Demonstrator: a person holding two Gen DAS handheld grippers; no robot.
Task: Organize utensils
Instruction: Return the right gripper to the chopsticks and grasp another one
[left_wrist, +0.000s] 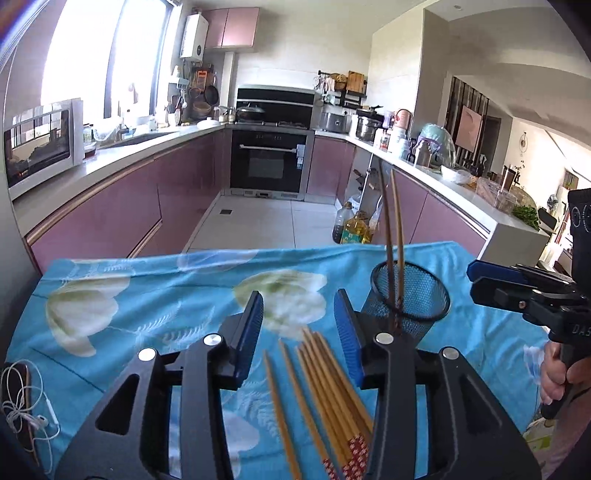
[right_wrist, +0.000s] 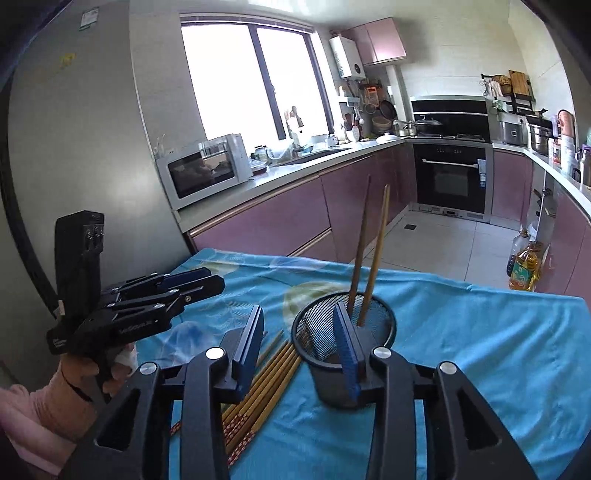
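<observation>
A table covered by a bright blue cloth printed with large pale flowers stands at the open end of a U-shaped kitchen with mauve cabinet fronts, pale countertops and a light tiled floor. On the cloth lies a loose bundle of wooden chopsticks, side by side, their patterned red ends toward the cameras. Just beside them stands a black mesh holder, upright, with two chopsticks leaning inside it, tips up. The left gripper hovers over the lying bundle with its blue-padded jaws spread and nothing between them. The right gripper sits near the holder's rim, jaws likewise parted and empty; one pad overlaps the holder in its own view, though contact cannot be told. White earphones lie tangled on a dark flat object at the cloth's left edge. Behind, a white microwave sits on the left counter below a bright window, a built-in black oven fills the far wall under a hob with a lidded pan, and a white water heater hangs by pink wall cabinets. Oil bottles stand on the floor by the right-hand units, whose counter is crowded with pots and jars
</observation>
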